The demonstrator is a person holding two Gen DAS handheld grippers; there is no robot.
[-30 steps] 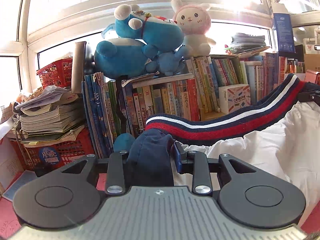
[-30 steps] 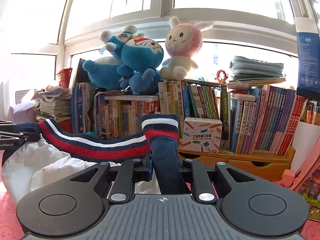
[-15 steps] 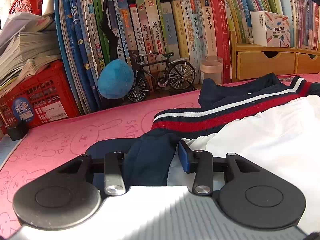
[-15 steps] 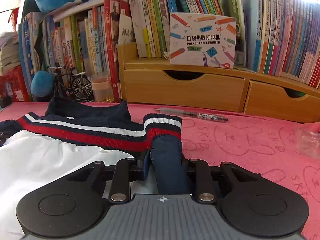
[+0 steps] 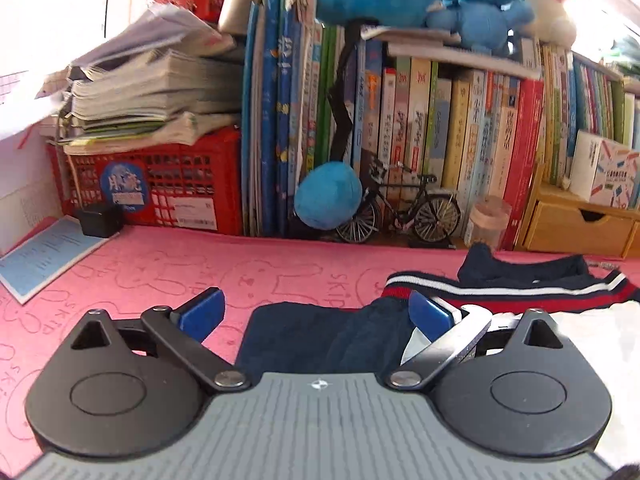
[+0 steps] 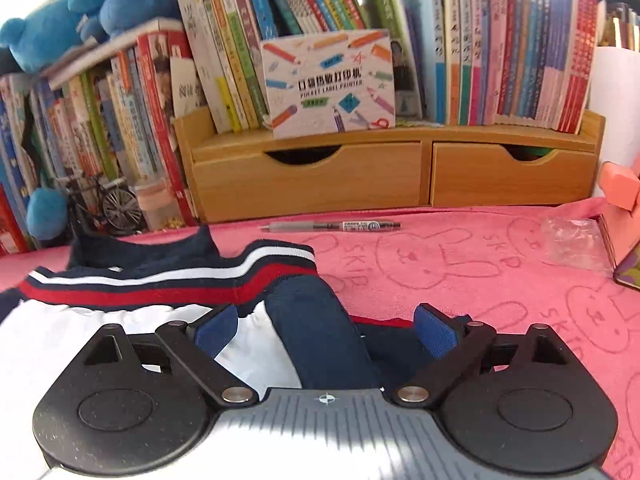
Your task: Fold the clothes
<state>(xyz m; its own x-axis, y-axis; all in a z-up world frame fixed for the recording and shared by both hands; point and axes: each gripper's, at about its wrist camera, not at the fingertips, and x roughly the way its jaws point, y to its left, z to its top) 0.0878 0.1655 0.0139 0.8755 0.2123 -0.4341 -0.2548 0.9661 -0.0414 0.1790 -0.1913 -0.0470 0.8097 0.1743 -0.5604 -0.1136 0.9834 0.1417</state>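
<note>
Both tongs [image 5: 316, 312] [image 6: 326, 330] wide apart over garment [image 6: 312, 320]

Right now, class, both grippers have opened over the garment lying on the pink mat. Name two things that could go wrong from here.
1. The navy sleeve lies between the open right gripper's pads; pulling back carelessly could drag it and undo the fold. The left gripper faces the same risk.
2. The pen sits just beyond the striped hem; a forward fold could catch or roll it.
</note>
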